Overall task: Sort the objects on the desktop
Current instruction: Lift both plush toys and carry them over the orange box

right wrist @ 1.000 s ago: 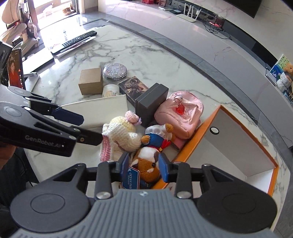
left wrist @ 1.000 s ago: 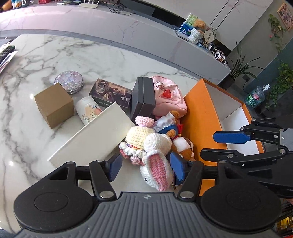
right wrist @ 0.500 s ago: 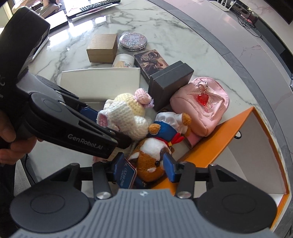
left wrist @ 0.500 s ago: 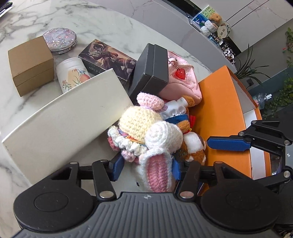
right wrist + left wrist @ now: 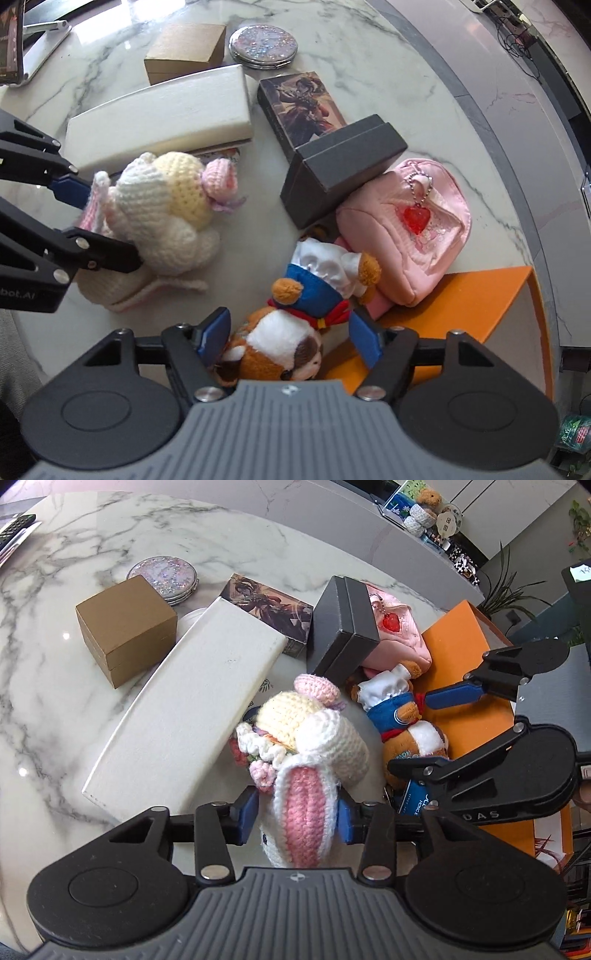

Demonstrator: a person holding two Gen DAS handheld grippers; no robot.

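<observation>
My left gripper (image 5: 295,814) is shut on the crocheted bunny doll (image 5: 306,753), gripping its pink-lined ear; the doll also shows in the right wrist view (image 5: 173,218). My right gripper (image 5: 290,332) has its jaws around the brown plush dog (image 5: 291,332) in a blue sailor outfit, pads close to its sides; contact is not clear. The dog (image 5: 406,723) lies against the orange box (image 5: 480,709). A pink mini backpack (image 5: 410,229), a dark grey box (image 5: 340,166), a picture box (image 5: 299,107) and a white flat box (image 5: 192,712) lie around.
A brown cardboard cube (image 5: 125,627) and a glittery round compact (image 5: 162,579) sit farther left on the marble table (image 5: 55,720). A phone on a stand (image 5: 14,40) stands at the far left. The orange box (image 5: 480,295) borders the table's right side.
Both grippers moved lower and closer to the toys. The left gripper closed on the bunny's ear and the bunny shifted left, apart from the dog. The white box moved, covering the jar.
</observation>
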